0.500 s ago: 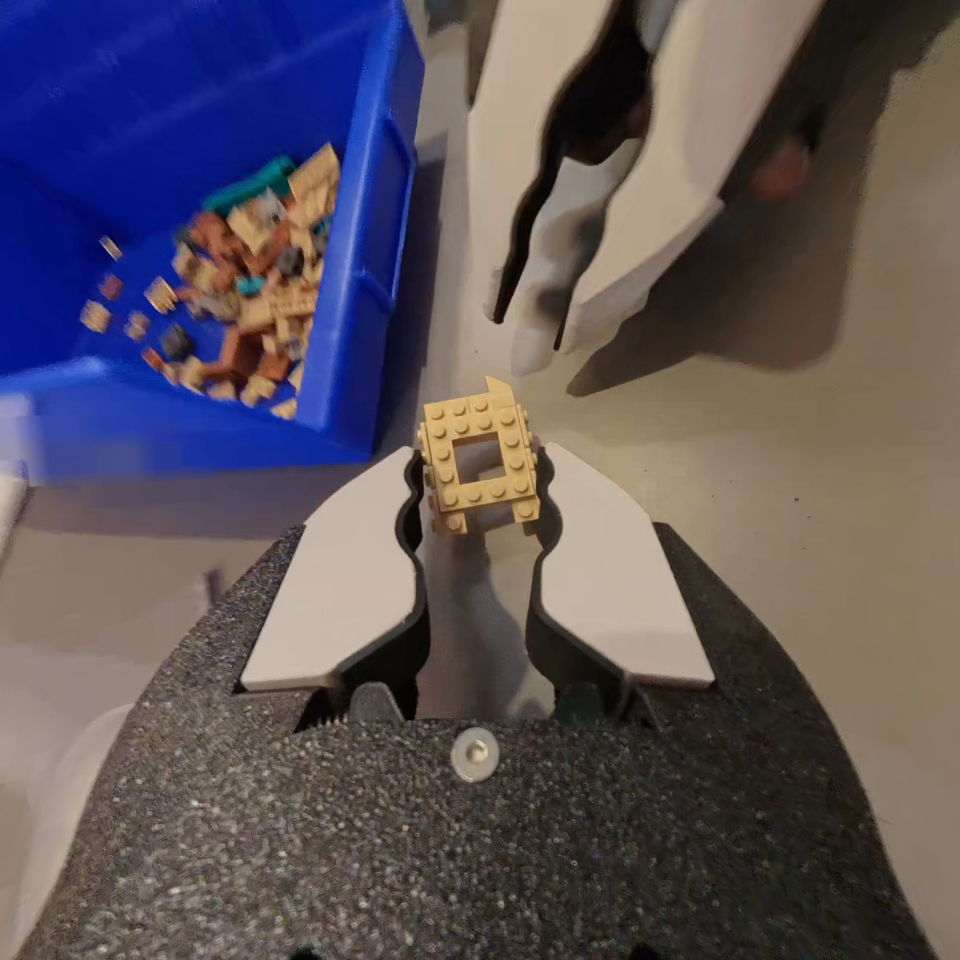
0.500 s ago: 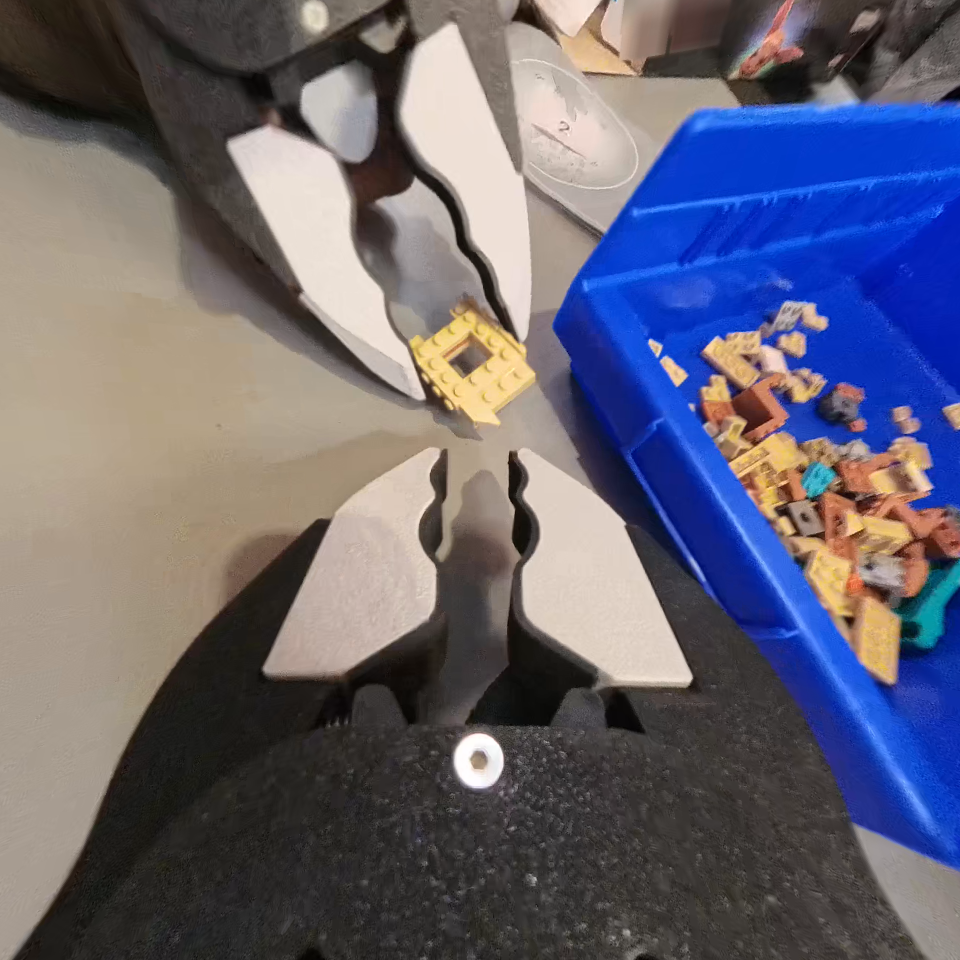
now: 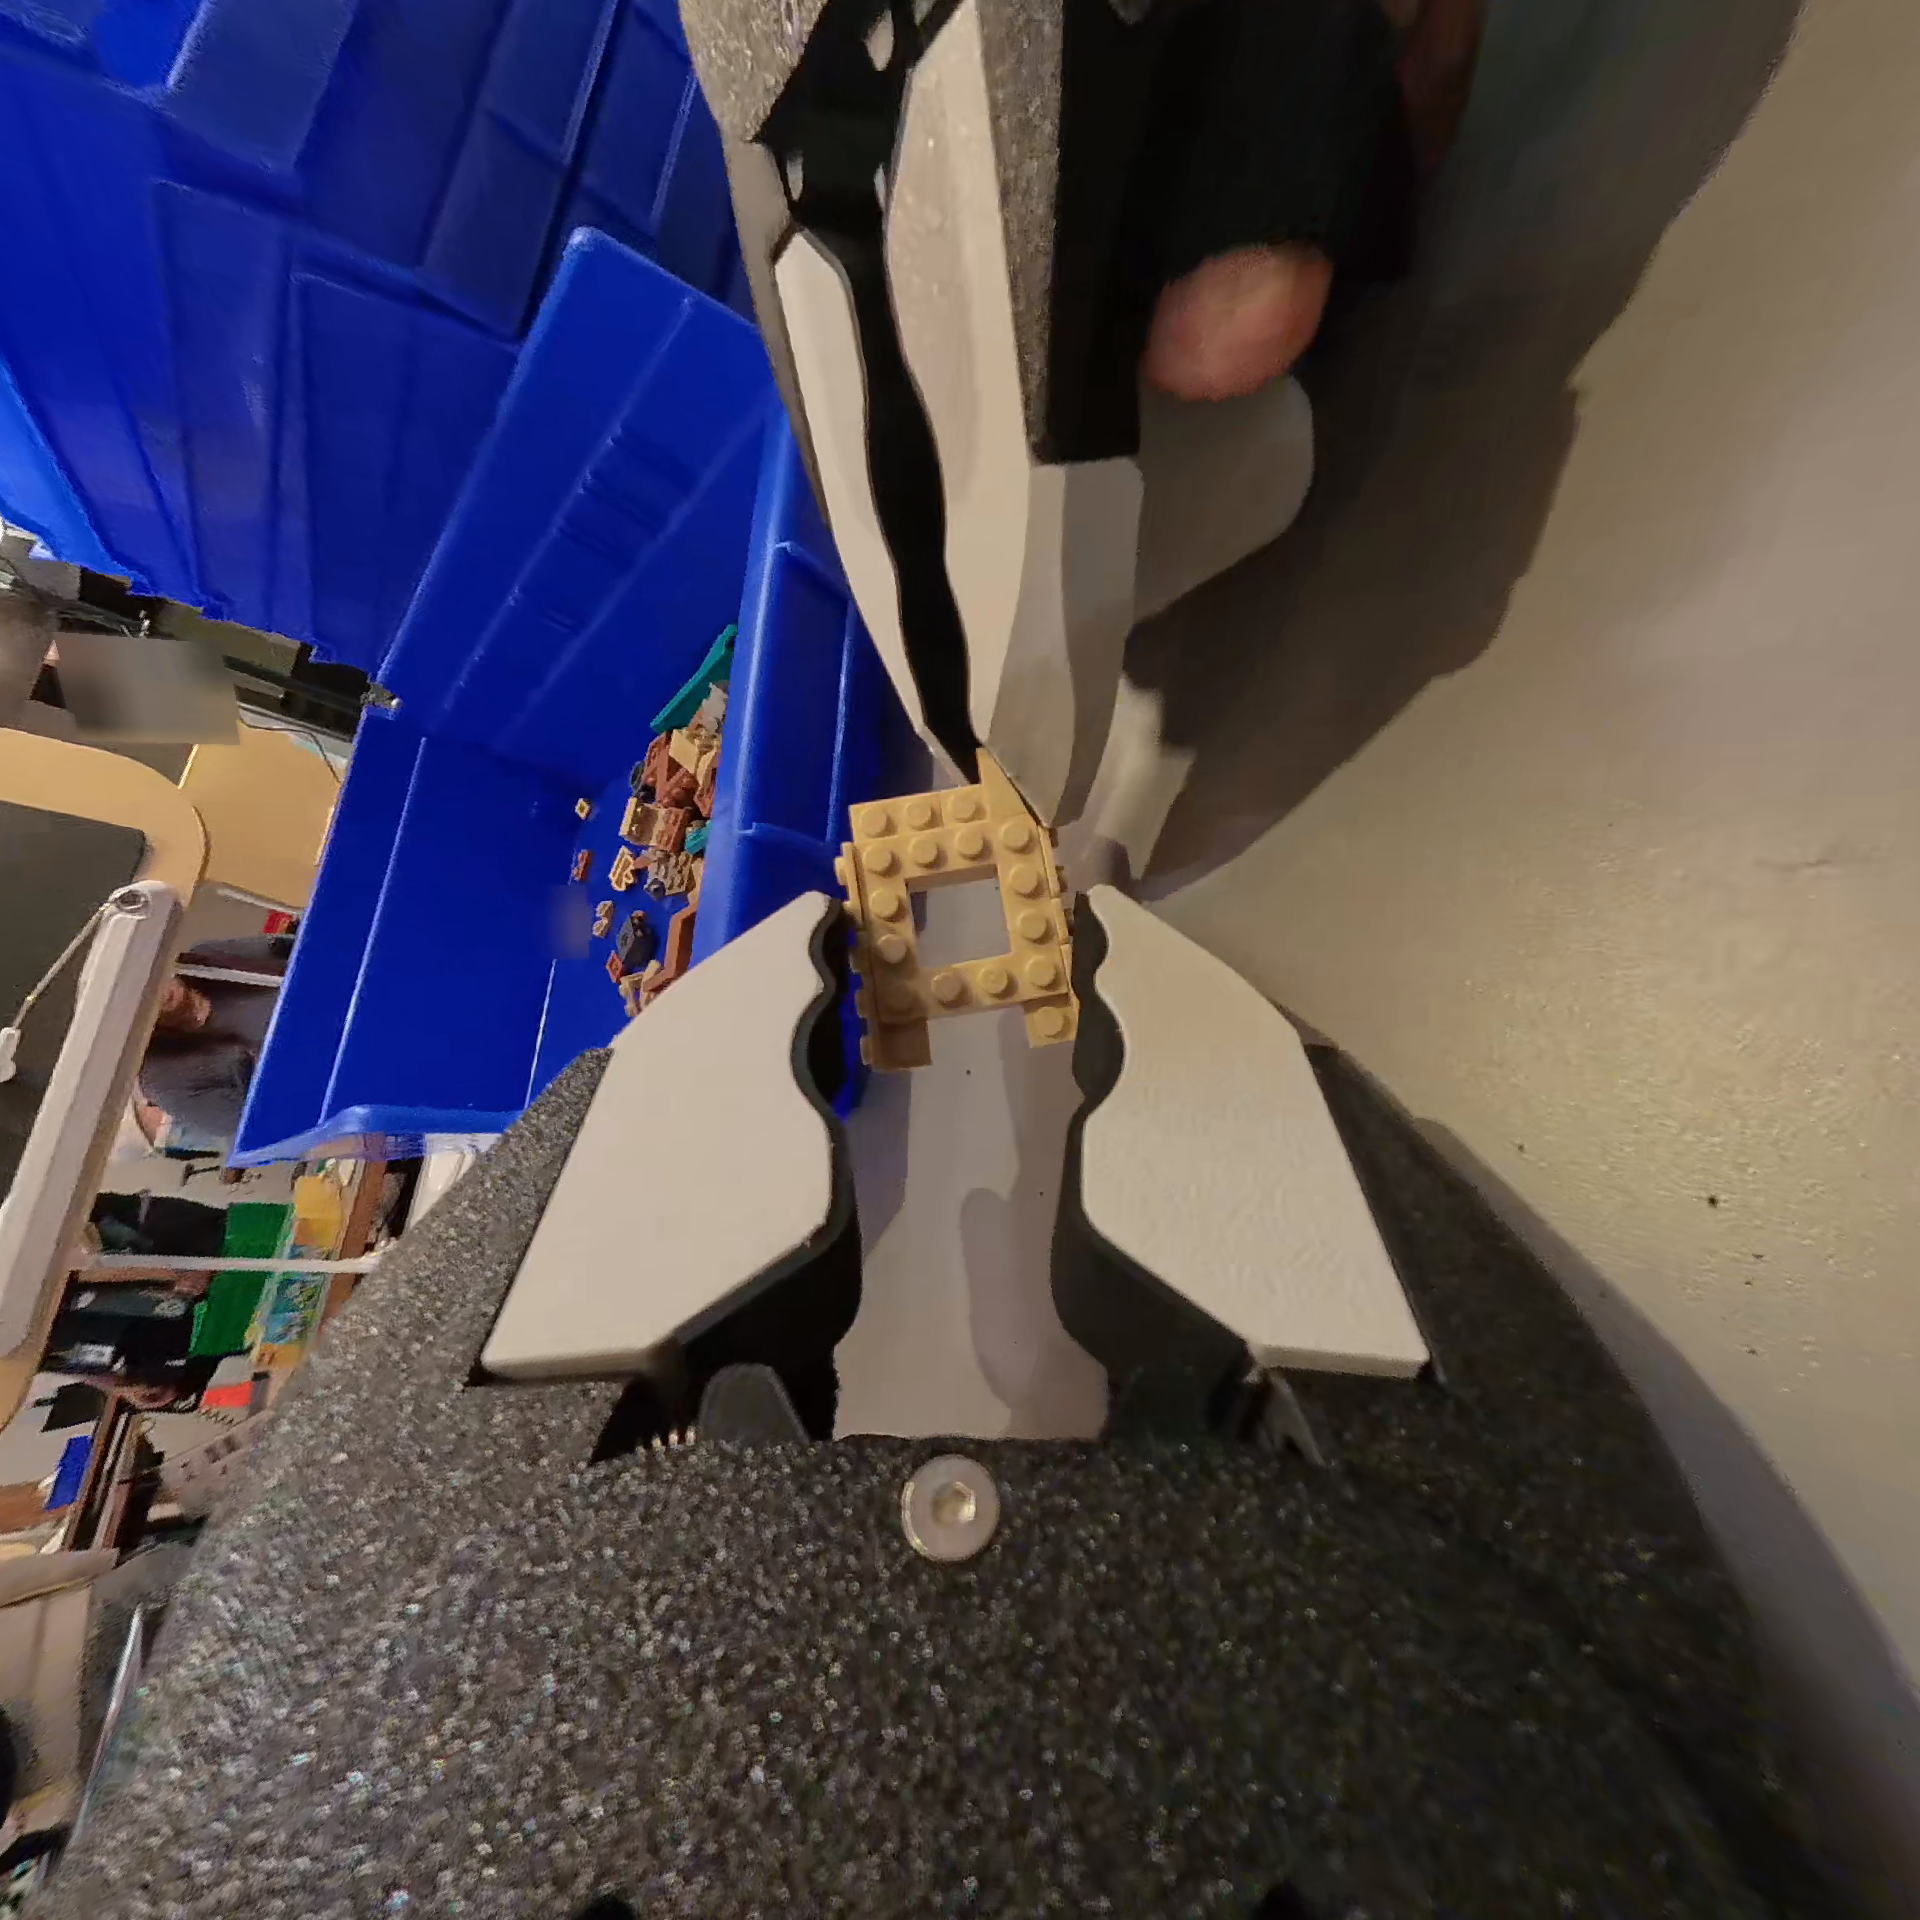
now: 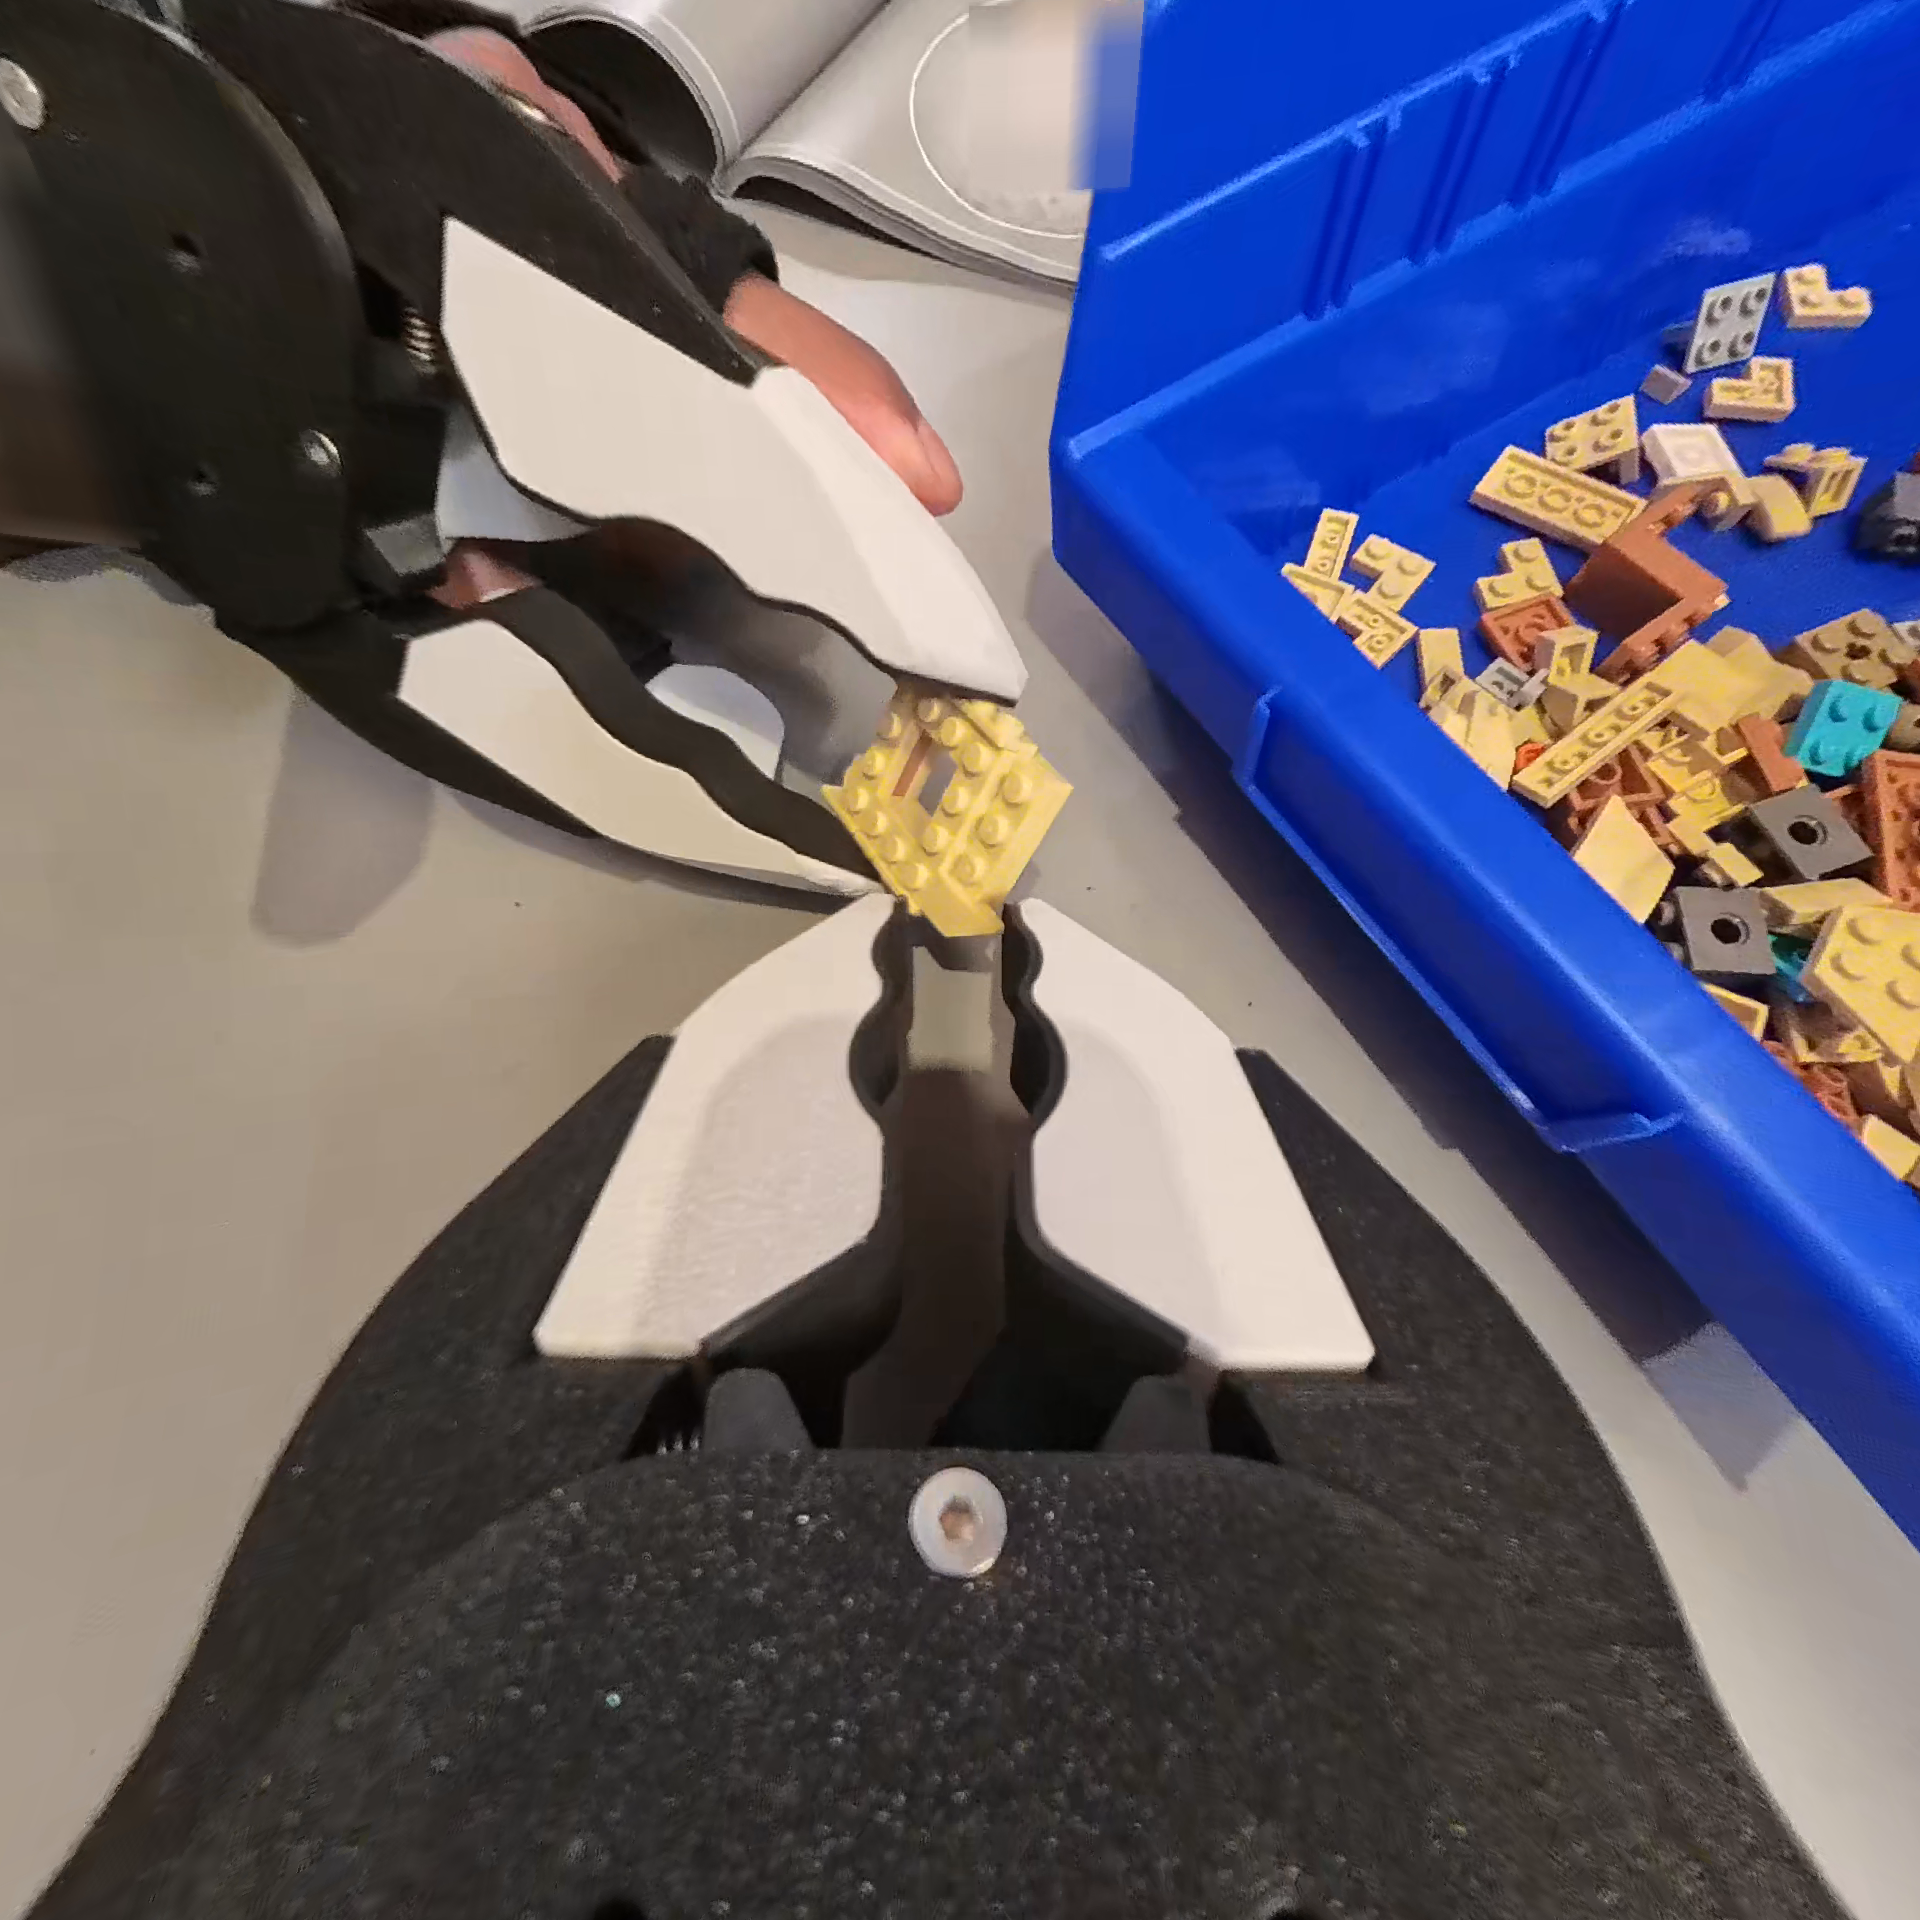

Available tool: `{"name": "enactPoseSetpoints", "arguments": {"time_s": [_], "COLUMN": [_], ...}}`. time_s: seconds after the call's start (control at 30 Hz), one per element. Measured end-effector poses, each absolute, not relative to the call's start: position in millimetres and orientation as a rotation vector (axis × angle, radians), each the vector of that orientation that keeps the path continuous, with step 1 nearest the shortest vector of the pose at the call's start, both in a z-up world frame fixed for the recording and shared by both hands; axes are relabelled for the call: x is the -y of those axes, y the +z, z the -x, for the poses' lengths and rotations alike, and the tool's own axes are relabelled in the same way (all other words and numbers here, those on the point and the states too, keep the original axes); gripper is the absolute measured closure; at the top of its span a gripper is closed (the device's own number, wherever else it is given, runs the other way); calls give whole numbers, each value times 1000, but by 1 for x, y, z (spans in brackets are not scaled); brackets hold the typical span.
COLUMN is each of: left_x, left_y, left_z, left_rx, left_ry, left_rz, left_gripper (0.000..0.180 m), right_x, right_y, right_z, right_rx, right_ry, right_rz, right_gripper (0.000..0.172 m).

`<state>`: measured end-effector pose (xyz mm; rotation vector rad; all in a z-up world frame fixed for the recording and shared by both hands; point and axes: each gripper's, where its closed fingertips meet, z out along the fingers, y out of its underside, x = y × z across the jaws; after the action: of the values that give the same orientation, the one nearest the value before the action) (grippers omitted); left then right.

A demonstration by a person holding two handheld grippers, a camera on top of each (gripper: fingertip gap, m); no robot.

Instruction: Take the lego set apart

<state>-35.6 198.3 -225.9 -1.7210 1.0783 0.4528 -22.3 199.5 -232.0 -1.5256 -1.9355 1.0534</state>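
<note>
Item: tan brick frame [image 3: 961, 920], a square assembly of studded plates with an open middle, being held clear of the grey tabletop [image 3: 1558, 935] between two hand-held tongs. Left gripper [image 3: 961, 935]: its two pale fingers are clamping the frame's opposite sides, pads pressing on both edges. Right gripper [image 4: 951, 920]: its fingers are standing narrowly apart with the frame's pointed lower corner sitting at the tips; seen from the left wrist, those tips are closing on that corner piece, though whether both pads are pressing cannot be told for sure. The two grippers are meeting nose to nose over the table, just beside the blue bin [image 4: 1299, 831]. Bin contents: a loose heap of small bricks [image 4: 1683, 707] in tan, brown, dark grey and teal, piled against the wall nearest the grippers. A gloved hand [image 4: 831, 384] is gripping the left tool. An open booklet [image 4: 831, 125] is lying beyond it on the table.
</note>
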Motion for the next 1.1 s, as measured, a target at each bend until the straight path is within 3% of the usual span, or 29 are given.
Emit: {"name": "enactPoseSetpoints", "arguments": {"time_s": [0.5, 0.87, 1.1], "left_x": [-201, -185, -182], "left_y": [-226, -217, -217], "left_z": [46, 46, 42], "left_rx": [-990, -939, -1009], "left_ry": [438, -54, -97], "left_rz": [1789, 1854, 1853], "left_gripper": [139, 139, 138], "right_x": [-199, -195, -180], "right_y": [-224, -223, -228], "right_z": [29, 27, 25], "right_rx": [1912, 2011, 2106], "right_ry": [898, 827, 728], "right_rz": [1257, 970, 753], "right_gripper": [158, 163, 169]}}
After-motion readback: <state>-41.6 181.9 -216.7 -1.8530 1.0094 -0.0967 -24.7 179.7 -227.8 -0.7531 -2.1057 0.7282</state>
